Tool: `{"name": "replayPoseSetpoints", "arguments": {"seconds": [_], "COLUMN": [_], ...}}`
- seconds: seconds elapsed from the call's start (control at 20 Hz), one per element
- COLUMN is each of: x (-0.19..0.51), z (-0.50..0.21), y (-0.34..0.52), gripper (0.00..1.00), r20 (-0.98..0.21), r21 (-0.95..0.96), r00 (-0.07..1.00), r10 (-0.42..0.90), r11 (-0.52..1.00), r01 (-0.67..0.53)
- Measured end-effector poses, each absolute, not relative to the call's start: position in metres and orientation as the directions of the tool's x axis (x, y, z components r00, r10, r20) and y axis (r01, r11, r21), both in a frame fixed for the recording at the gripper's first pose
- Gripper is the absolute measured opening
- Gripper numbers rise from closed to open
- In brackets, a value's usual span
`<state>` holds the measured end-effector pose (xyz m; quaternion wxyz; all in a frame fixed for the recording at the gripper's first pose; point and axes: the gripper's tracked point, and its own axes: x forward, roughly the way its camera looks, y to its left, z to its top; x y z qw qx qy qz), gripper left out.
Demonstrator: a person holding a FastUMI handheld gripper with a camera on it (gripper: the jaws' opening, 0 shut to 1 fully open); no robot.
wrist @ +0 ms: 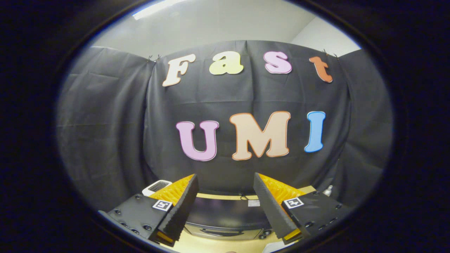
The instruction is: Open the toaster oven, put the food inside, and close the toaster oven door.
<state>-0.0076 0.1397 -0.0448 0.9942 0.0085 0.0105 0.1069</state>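
Two fingers of the gripper (225, 182) spread wide, grasping nothing (held up high), with the toaster oven (225, 218) seen low between them on the table (218, 246), door closed.

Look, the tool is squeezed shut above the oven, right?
Not quite. In the gripper view the tool is open: its fingers stand wide apart with nothing between them. It is above the oven, as you said.

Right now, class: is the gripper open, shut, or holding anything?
Gripper: open, fingers apart, holding nothing, above the toaster oven.
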Motion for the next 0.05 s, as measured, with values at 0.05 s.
{"name": "replayPoseSetpoints", "arguments": {"seconds": [0.05], "x": [-0.007], "z": [-0.0377], "y": [0.1361], "gripper": [0.99], "r20": [-0.005], "r21": [0.018], "r00": [0.977], "r10": [0.212], "r11": [0.977], "r01": [-0.212]}}
